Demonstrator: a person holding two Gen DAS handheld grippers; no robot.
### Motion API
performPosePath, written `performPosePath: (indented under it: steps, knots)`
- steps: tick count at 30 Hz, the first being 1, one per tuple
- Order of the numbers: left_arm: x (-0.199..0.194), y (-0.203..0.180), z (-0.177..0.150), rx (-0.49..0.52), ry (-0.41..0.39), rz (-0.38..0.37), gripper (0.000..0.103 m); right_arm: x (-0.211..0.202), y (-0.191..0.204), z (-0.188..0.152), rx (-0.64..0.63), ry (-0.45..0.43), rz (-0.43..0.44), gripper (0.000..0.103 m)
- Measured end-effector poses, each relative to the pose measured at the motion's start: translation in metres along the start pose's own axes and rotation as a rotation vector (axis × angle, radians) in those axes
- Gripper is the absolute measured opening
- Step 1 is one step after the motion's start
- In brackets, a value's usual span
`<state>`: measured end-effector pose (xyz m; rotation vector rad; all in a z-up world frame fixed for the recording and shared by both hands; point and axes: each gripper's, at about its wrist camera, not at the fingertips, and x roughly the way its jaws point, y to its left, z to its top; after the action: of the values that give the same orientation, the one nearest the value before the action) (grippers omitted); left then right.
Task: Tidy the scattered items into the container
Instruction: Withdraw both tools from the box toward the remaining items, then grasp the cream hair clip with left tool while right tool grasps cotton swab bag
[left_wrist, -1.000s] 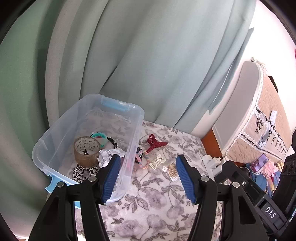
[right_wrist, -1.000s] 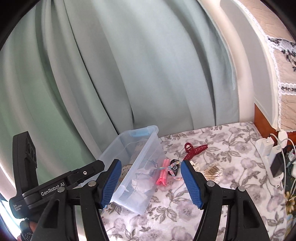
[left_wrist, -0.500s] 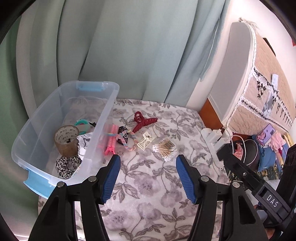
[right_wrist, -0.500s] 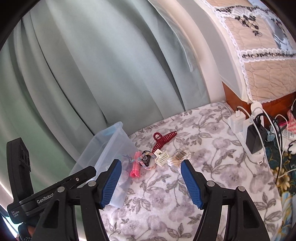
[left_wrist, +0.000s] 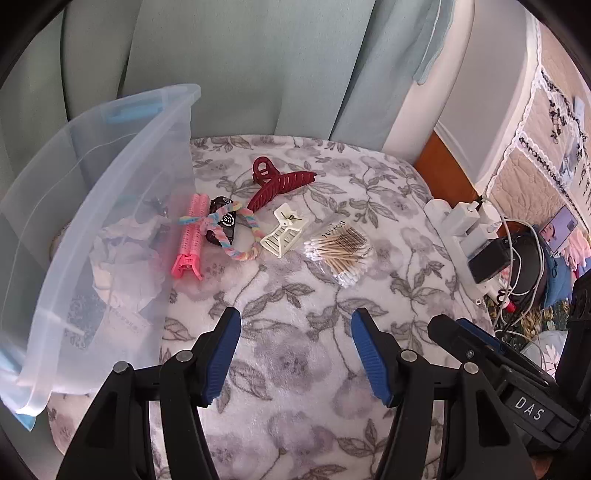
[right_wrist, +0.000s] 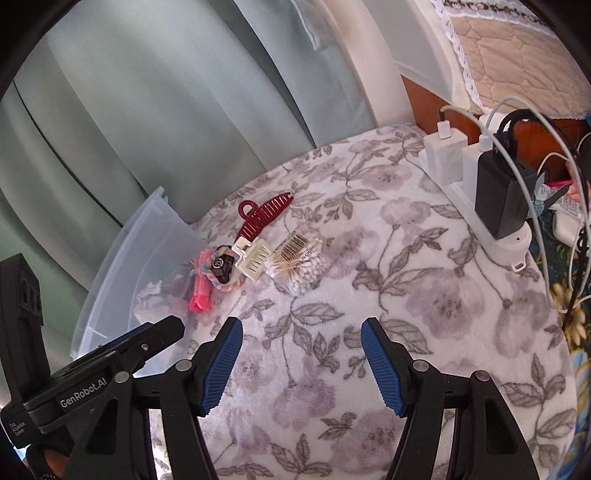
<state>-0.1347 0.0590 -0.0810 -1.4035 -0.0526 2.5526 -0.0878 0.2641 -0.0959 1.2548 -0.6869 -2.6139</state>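
A clear plastic bin stands at the left of the floral cloth, with crumpled paper and other items inside. Beside it lie a pink hair roller, a small black object with a pastel braided loop, a cream claw clip, a dark red claw clip and a bag of cotton swabs. My left gripper and right gripper hover open over bare cloth, short of the items, nothing between their fingers.
A white power strip with chargers and cables lies along the cloth's right edge. Green curtains hang behind. A quilted lace-trimmed cover stands at the far right, and clutter lies below the strip.
Both grippers have come down and tilted toward the cloth; the scattered items now look larger and nearer. The bin has slid to the left of both views. Both jaws stayed as wide.
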Motion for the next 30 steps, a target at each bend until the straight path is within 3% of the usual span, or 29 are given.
performPosePath:
  steps: [13, 22, 30]
  knots:
    - [0.066, 0.009, 0.036, 0.091, -0.020, 0.035, 0.063, 0.086, 0.002, 0.011, -0.091, 0.147, -0.057, 0.071]
    - [0.103, 0.007, 0.054, 0.141, -0.016, 0.021, 0.063, 0.119, 0.010, 0.029, -0.191, 0.149, -0.071, 0.074]
    - [0.123, 0.006, 0.062, 0.165, -0.008, -0.002, 0.051, 0.136, 0.014, 0.039, -0.264, 0.116, -0.084, 0.075]
